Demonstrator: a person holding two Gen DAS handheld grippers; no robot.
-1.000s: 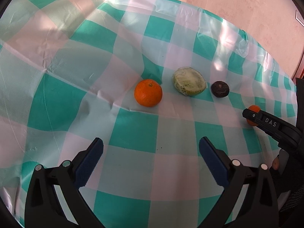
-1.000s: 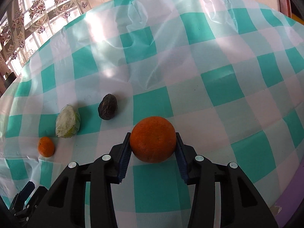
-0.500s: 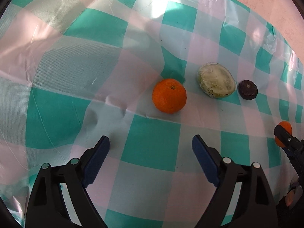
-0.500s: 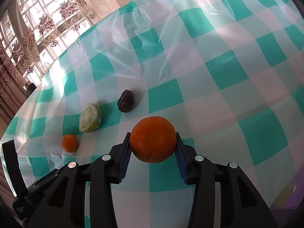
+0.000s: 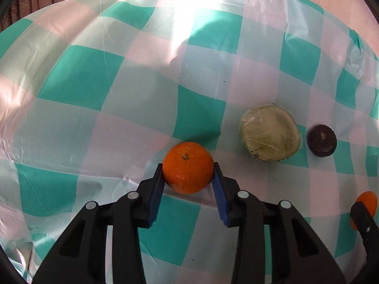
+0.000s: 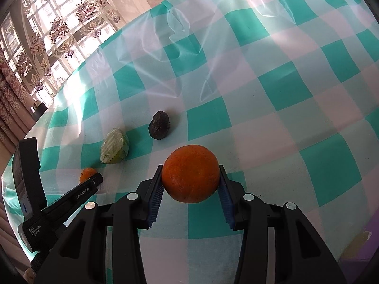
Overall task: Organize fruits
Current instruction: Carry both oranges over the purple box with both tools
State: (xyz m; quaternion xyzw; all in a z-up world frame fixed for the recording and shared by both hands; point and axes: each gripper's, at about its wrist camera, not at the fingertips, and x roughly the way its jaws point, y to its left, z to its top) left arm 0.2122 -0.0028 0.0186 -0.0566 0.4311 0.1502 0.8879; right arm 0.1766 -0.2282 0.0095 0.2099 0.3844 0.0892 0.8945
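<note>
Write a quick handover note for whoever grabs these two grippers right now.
Left claw: closing on the small orange, which sits on the tablecloth.
Right claw: shut on the big orange, apparently held above the cloth.
On the cloth beside them: wrapped green fruit, then dark fruit.
Done: both oranges in claws.
Left: place them; no target spot visible.

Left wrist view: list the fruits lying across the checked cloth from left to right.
Round orange with a stem, between the left gripper's closing blue pads → pale green plastic-wrapped round fruit → dark wrinkled round fruit → second orange, in the right gripper, at the right edge.
</note>
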